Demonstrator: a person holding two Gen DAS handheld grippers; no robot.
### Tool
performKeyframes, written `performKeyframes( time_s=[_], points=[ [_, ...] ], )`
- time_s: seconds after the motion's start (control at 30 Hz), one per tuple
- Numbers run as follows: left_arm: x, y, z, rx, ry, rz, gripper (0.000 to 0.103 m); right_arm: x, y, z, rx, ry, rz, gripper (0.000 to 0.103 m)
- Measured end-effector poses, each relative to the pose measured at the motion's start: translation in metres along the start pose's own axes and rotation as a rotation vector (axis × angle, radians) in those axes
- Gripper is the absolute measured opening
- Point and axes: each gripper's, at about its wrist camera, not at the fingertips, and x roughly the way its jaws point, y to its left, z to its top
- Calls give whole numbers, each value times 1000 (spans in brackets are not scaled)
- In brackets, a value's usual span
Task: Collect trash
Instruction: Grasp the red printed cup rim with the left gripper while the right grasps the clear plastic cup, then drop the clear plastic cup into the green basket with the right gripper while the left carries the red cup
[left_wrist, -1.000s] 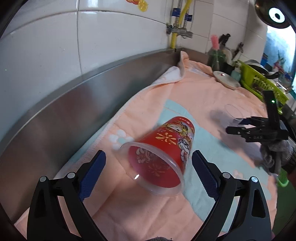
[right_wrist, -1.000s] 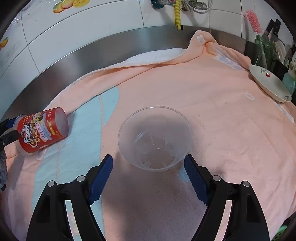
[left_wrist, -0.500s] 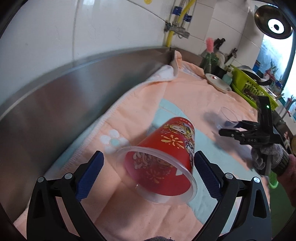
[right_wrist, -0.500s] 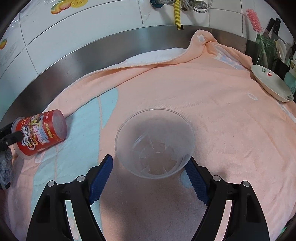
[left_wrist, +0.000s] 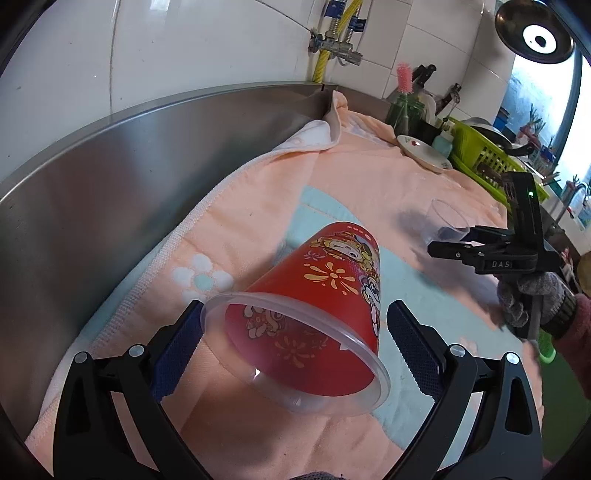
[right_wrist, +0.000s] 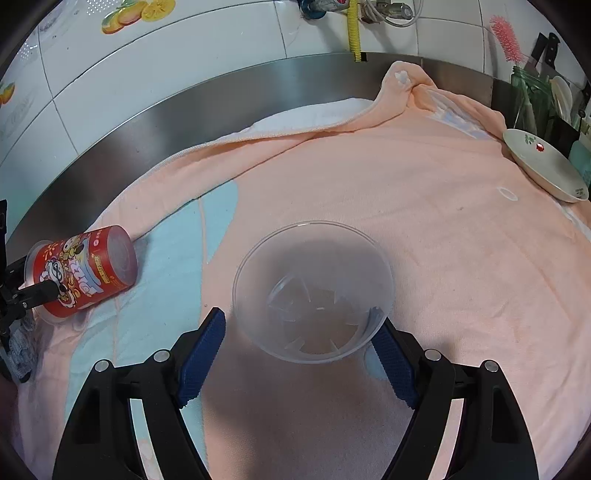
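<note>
A red printed plastic cup (left_wrist: 325, 295) lies on its side on the peach towel (left_wrist: 369, 177), its clear-rimmed mouth toward me. My left gripper (left_wrist: 295, 332) is open, with the cup's mouth end between its blue pads; the left pad is right at the rim. An empty clear plastic cup (right_wrist: 314, 291) stands upright between the pads of my right gripper (right_wrist: 299, 347), which is open and close around its lower part. The right wrist view shows the red cup (right_wrist: 85, 269) at far left with the left gripper (right_wrist: 26, 277) around it. The left wrist view shows the right gripper (left_wrist: 450, 240) at the clear cup (left_wrist: 447, 218).
A steel backsplash (left_wrist: 110, 177) and tiled wall run along the towel's far side. A white plate (right_wrist: 543, 166) rests at the towel's right end, next to a green dish rack (left_wrist: 480, 155) and a jar of utensils. A gloved hand (left_wrist: 532, 295) holds the right gripper.
My left gripper has come down and forward, so the red cup's mouth now sits between its pads. The clear cup looks slightly nearer to the right gripper's pads.
</note>
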Motion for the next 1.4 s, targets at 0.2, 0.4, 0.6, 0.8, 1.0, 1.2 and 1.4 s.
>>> performKeyframes(
  time_s=[0.2,0.4,0.6,0.8,1.0,1.2,1.4],
  points=[
    [-3,-6,-4,17,1,42,92,-1,0,0,15,-12,0,76],
    [-6,-16,-7,46,-1,93,92,-4,-5,2,42,-32,13,71],
    [-9,-23,-10,33,-5,125,91,-6,-8,0,63,-36,19,55],
    [-18,-37,-15,7,-25,131,90,-26,-10,-9,69,-61,30,55],
    [-33,-59,-22,-10,-43,110,89,-66,-10,-28,55,-89,34,55],
    [-50,-93,-33,-7,-47,89,89,-108,-16,-59,75,-89,12,55],
    [-62,-131,-41,-27,-53,15,89,-166,-36,-112,111,-95,-30,55]
  ],
)
